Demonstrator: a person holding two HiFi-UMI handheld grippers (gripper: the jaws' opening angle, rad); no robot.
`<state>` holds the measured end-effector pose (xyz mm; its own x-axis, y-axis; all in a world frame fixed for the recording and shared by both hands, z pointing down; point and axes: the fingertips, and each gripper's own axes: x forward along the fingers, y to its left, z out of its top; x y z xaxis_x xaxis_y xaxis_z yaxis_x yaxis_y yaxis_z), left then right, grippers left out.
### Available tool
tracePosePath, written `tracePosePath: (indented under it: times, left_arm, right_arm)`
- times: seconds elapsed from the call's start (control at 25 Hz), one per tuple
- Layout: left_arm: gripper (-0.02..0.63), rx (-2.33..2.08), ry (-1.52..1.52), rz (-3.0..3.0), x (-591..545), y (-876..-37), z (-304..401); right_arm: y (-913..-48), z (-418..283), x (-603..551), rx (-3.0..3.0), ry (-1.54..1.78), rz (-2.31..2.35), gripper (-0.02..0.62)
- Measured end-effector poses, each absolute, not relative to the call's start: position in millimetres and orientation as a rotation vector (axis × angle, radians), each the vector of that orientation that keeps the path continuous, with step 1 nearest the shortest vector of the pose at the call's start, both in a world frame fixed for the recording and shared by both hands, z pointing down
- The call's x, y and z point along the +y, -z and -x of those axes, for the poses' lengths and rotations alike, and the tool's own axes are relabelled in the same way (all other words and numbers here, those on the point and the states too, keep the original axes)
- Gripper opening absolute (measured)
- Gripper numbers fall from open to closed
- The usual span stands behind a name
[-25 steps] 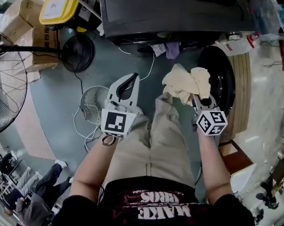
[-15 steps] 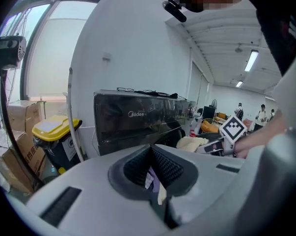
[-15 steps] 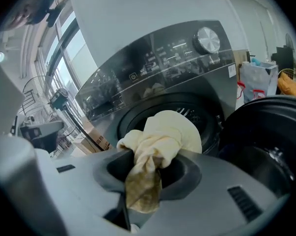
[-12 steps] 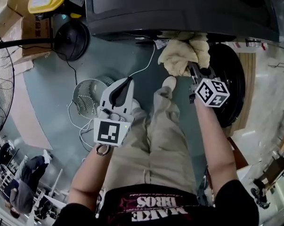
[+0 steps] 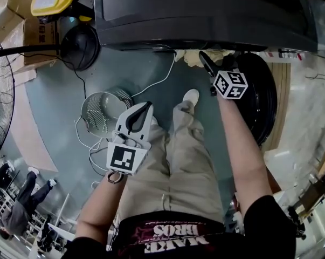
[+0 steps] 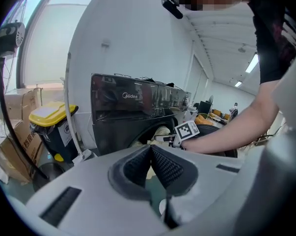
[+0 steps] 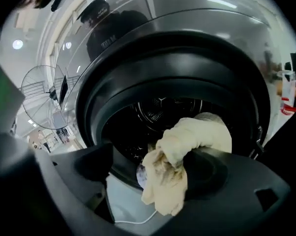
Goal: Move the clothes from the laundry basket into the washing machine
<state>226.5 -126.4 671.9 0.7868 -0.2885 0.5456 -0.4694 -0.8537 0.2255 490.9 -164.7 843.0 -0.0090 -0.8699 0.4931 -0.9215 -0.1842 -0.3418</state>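
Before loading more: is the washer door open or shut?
Open: the right gripper view looks straight into the drum, and the head view shows the round door swung aside.

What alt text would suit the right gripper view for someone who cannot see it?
The right gripper, its jaws just opened wide, has a cream cloth slumped between them against the right-hand jaw, at the round mouth of the washer. Behind the cloth lies the dark steel drum.

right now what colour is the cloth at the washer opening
The cloth is cream, a pale yellowish white; clearest in the right gripper view.
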Motion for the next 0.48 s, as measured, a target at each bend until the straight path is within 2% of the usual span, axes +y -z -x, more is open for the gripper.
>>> tracePosePath:
  times: [0.12,0.36,0.48]
  left_arm:
    - [0.005,-0.546,-0.732,-2.609,-117.2,-673.1,-221.4]
    - [0.005,-0.514,-0.807,-2.558,-106.3,-687.7,-199.6]
    - [0.005,-0.500,-0.822,-2.533,-102.3,-695.8,-196.0]
  right_arm:
    - [-848.8,-493.2,-176.7,-1.942,-0.950,-2.103,0.437]
    - [-872.4,-496.3,-197.0,-1.894,-0.907,-1.976,0.437]
    - [-851.7,-499.4,-193.8,-1.851,-0.731,-2.008,0.392]
